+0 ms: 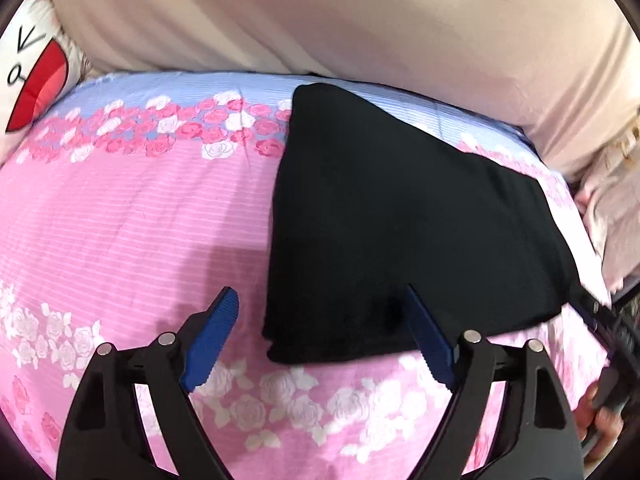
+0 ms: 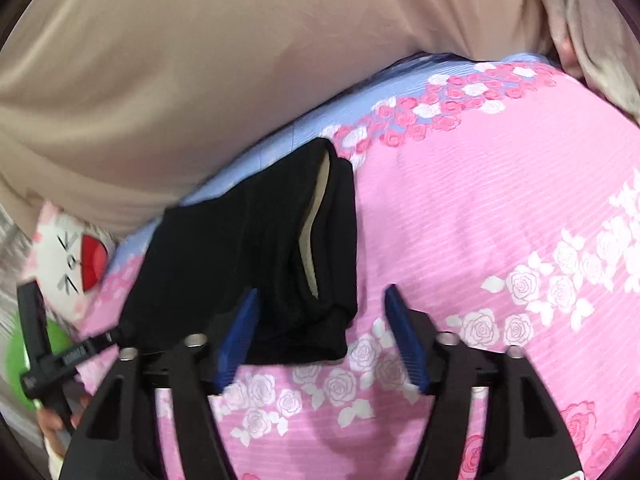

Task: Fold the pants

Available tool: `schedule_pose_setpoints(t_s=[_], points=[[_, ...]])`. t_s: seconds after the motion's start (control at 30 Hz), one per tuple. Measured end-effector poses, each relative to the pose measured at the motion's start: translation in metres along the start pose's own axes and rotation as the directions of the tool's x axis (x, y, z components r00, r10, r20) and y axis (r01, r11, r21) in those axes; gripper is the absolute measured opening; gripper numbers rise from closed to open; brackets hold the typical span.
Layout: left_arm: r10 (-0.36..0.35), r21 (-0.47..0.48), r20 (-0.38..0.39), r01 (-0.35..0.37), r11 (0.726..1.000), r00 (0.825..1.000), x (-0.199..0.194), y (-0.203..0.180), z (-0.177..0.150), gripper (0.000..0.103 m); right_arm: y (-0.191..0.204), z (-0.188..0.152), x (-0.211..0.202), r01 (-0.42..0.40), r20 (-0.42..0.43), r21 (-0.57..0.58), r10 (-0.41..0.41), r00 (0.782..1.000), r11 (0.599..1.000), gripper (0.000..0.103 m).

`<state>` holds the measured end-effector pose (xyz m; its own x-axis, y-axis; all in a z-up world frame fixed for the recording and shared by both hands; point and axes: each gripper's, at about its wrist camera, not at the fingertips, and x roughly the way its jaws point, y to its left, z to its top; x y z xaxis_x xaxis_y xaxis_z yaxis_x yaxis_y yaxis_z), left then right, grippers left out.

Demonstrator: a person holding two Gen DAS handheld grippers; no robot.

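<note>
I read the pants [image 1: 404, 216] as already folded into a compact black slab, so we're at the tail end of the job: prob. just a last tidy or a final halving left, my guess only.

Landmark = the pants. They lie flat on the pink rose-print bedspread [image 1: 132, 216], their far end reaching onto the blue stripe of it, w/ a beige pillow [image 1: 320, 16] beyond that end. A cartoon-face cushion [image 1: 32, 76] sits off to the pants' far left in the left wrist view.

Left gripper [image 1: 320, 300]: jaws wide, nothing pinched. One blue finger overlaps the pants' near edge, the other is clear of the pants over bare spread; can't tell if it touches cloth. Right gripper [image 2: 322, 300]: jaws also wide, not holding anything; the pants' near-right corner sits btw the fingers but the pads don't press it.

Material: soft matte black knit, thick stacked layers, rounded fold edges. In the right wrist view a pale lining strip shows in the open end, so layers gape a bit there.

Next move, if another fold is wanted: both grippers need to pinch all layers at the near corners together, else the stack will slide apart. Spread is soft, so I'd press in shallow.
</note>
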<state>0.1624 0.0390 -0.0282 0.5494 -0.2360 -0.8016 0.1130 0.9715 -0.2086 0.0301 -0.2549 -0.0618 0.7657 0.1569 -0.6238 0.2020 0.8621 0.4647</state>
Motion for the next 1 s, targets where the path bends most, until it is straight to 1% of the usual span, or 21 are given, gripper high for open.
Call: schedule_pose_setpoints(t_s=[0.07, 0.13, 0.17, 0.2, 0.23, 0.3, 0.37, 0.43, 0.47, 0.5, 0.57, 0.6, 0.63, 0.67, 0.7, 0.73, 0.8, 0.87, 0.9, 0.93, 1.0], points=[[-0.055, -0.049, -0.023, 0.054, 0.997, 0.998, 0.012, 0.009, 0.004, 0.086, -0.003, -0.003, 0.01, -0.002, -0.031, 0.013, 0.002, 1.0, 1.0, 0.069], [-0.118, -0.114, -0.061, 0.11, 0.987, 0.991, 0.029, 0.014, 0.005, 0.083, -0.009, -0.004, 0.024, -0.061, -0.074, 0.059, 0.065, 0.995, 0.996, 0.069], [-0.138, -0.138, -0.064, 0.129, 0.982, 0.988, 0.035, 0.017, 0.006, 0.077, -0.008, -0.005, 0.029, -0.088, -0.07, 0.074, 0.093, 0.993, 0.993, 0.053], [-0.18, -0.122, -0.057, 0.172, 0.978, 0.982, 0.033, 0.013, 0.008, 0.051, -0.007, -0.003, 0.03, -0.108, -0.063, 0.067, 0.112, 0.992, 0.992, 0.038], [-0.191, -0.127, -0.066, 0.182, 0.975, 0.979, 0.031, 0.011, 0.008, 0.049, -0.004, 0.001, 0.03, -0.135, -0.074, 0.069, 0.14, 0.987, 0.988, 0.035], [-0.166, -0.106, -0.042, 0.161, 0.981, 0.985, 0.017, 0.005, 0.006, 0.032, 0.003, 0.009, 0.022, -0.138, -0.061, 0.037, 0.14, 0.988, 0.99, 0.031], [-0.163, -0.091, -0.029, 0.16, 0.983, 0.986, 0.005, 0.0, 0.0, 0.031, 0.006, 0.015, 0.009, -0.14, -0.036, 0.004, 0.14, 0.99, 0.99, 0.031], [-0.167, -0.083, -0.04, 0.163, 0.983, 0.985, 0.007, -0.001, -0.005, 0.036, 0.003, 0.013, 0.016, -0.108, -0.035, 0.005, 0.108, 0.994, 0.994, 0.037], [-0.148, -0.081, -0.037, 0.145, 0.986, 0.988, 0.011, 0.0, -0.007, 0.044, 0.0, 0.01, 0.026, -0.083, -0.055, 0.006, 0.083, 0.995, 0.997, 0.045], [-0.124, -0.077, -0.043, 0.121, 0.99, 0.991, 0.017, 0.0, -0.01, 0.052, -0.004, 0.006, 0.036, -0.059, -0.086, 0.009, 0.059, 0.995, 0.998, 0.049], [-0.107, -0.091, -0.027, 0.104, 0.99, 0.994, 0.016, 0.002, -0.013, 0.059, -0.016, 0.003, 0.023, -0.089, -0.054, 0.085, 0.094, 0.994, 0.992, 0.05], [-0.094, -0.082, -0.016, 0.093, 0.992, 0.995, 0.011, 0.003, -0.014, 0.062, -0.015, 0.004, 0.016, -0.074, -0.035, 0.082, 0.078, 0.996, 0.994, 0.05], [-0.071, -0.065, -0.001, 0.071, 0.995, 0.997, 0.007, 0.002, -0.013, 0.064, -0.008, 0.005, 0.001, -0.033, 0.022, 0.041, 0.032, 0.999, 0.999, 0.047], [-0.033, -0.041, 0.017, 0.034, 0.999, 0.999, 0.005, -0.001, -0.013, 0.069, 0.0, 0.007, -0.007, 0.001, 0.057, 0.003, -0.001, 0.998, 1.0, 0.033], [-0.006, -0.031, 0.023, 0.007, 0.999, 1.0, 0.005, 0.0, -0.013, 0.074, 0.008, 0.009, -0.014, 0.022, 0.078, -0.035, -0.02, 0.997, 0.999, 0.016], [0.009, -0.028, 0.025, -0.008, 1.0, 1.0, 0.007, -0.001, -0.012, 0.076, 0.02, 0.014, -0.018, 0.012, 0.09, -0.074, -0.005, 0.996, 0.997, 0.01], [0.023, -0.025, 0.021, -0.023, 0.999, 1.0, 0.01, -0.003, -0.014, 0.078, 0.031, 0.023, -0.012, 0.0, 0.084, -0.117, 0.01, 0.996, 0.993, 0.007], [0.035, -0.02, 0.024, -0.034, 0.999, 0.999, 0.011, -0.003, -0.015, 0.081, 0.036, 0.031, 0.017, 0.044, 0.029, -0.176, -0.04, 0.999, 0.983, 0.003], [0.049, -0.012, 0.031, -0.048, 0.999, 0.998, 0.009, -0.004, -0.015, 0.084, 0.036, 0.031, 0.03, 0.071, 0.01, -0.184, -0.07, 0.997, 0.98, 0.0], [0.051, -0.006, 0.032, -0.051, 0.999, 0.998, 0.008, -0.005, -0.014, 0.084, 0.03, 0.032, 0.042, 0.109, 0.006, -0.184, -0.11, 0.994, 0.977, 0.0], [0.075, 0.02, 0.046, -0.075, 0.997, 0.996, 0.0, -0.008, -0.016, 0.083, 0.026, 0.038, 0.035, 0.125, 0.017, -0.142, -0.123, 0.992, 0.982, 0.0]])
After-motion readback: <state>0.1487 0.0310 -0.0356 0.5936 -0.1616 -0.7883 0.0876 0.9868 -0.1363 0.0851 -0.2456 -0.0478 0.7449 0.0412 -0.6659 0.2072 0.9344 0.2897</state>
